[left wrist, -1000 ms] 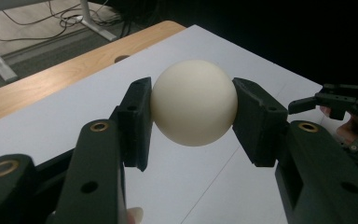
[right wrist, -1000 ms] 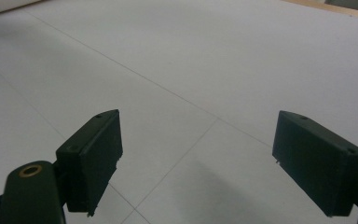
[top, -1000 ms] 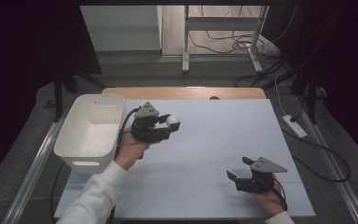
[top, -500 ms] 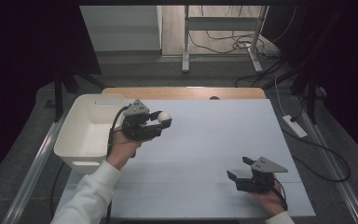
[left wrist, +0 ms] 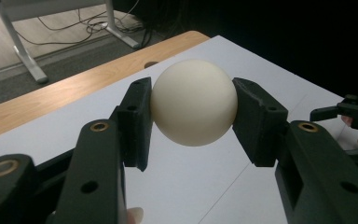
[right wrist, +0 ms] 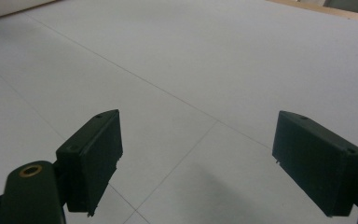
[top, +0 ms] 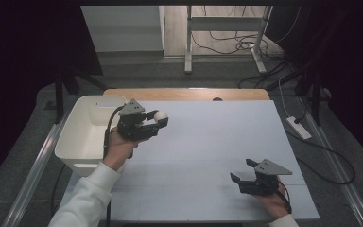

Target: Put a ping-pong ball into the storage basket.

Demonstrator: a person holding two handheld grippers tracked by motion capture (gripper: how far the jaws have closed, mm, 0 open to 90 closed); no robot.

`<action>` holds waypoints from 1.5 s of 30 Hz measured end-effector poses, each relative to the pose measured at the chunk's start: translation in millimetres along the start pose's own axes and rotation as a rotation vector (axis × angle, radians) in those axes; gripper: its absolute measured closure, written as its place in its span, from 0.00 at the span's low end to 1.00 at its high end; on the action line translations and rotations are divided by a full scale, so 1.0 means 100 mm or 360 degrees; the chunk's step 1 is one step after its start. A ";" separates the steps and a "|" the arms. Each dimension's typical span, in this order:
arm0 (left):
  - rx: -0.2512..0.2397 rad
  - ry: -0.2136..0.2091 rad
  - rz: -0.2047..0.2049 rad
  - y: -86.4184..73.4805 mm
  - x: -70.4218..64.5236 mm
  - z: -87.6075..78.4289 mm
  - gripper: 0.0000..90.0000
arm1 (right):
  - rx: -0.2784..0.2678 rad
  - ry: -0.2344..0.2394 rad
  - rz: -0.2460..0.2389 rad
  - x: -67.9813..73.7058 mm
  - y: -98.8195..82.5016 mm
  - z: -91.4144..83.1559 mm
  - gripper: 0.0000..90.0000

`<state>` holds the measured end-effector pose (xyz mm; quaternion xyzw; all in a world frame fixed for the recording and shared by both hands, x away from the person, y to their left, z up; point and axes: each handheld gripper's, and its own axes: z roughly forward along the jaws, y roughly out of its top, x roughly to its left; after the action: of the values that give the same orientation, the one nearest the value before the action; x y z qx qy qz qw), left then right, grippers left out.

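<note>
Fingers of the left gripper (left wrist: 192,112) pinch a smooth cream-white ball (left wrist: 193,101) from both sides and hold it above the white bench (top: 208,142), just beside the white plastic bin (top: 82,135) at the left edge. The ball is round, matte and without marks. Near the front right corner, well apart, the right gripper (right wrist: 198,163) has its fingers spread wide with only bare bench between them.

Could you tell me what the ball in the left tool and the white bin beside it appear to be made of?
The ball looks like smooth, matte cream plastic, perhaps a table-tennis ball: even surface, soft sheen, no seam visible. The bin looks like moulded white plastic, going by its rounded corners, thin rim and uniform satin finish.
</note>
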<state>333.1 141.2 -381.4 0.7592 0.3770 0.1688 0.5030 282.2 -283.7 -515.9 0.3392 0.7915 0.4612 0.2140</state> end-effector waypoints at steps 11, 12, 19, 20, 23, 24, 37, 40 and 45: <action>-0.0006 0.0045 -0.0018 -0.03 0.09 -0.08 0.56 | 0.0000 -0.0002 -0.0001 0.00 0.00 0.00 0.18; -0.0004 0.0048 -0.0018 -0.03 0.09 -0.09 0.56 | 0.0000 -0.0002 -0.0001 0.00 0.00 0.00 0.18; -0.0017 0.0078 -0.0040 -0.07 0.16 -0.14 0.56 | 0.0003 0.0001 0.0000 0.01 0.00 0.01 0.18; -0.0017 0.0084 -0.0048 -0.07 0.17 -0.15 0.56 | 0.0003 0.0001 0.0000 0.01 0.00 0.01 0.18; -0.0021 0.0097 -0.0060 -0.08 0.20 -0.17 0.56 | 0.0003 0.0000 -0.0001 0.01 0.00 0.01 0.18; -0.0022 0.0102 -0.0062 -0.08 0.21 -0.18 0.56 | 0.0004 0.0002 0.0000 0.01 0.00 0.01 0.18; -0.0020 0.0175 -0.0108 -0.14 0.37 -0.24 0.56 | 0.0005 -0.0002 -0.0002 0.00 0.00 0.01 0.18; -0.0025 0.0189 -0.0116 -0.14 0.40 -0.26 0.56 | 0.0005 -0.0004 -0.0002 0.01 0.00 0.01 0.18; -0.0029 0.0207 -0.0125 -0.15 0.43 -0.29 0.56 | 0.0004 -0.0005 -0.0004 0.00 0.00 0.01 0.18</action>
<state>337.0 195.0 -387.3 0.7266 0.4370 0.2014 0.4904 282.4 -282.9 -516.6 0.3392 0.7921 0.4595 0.2153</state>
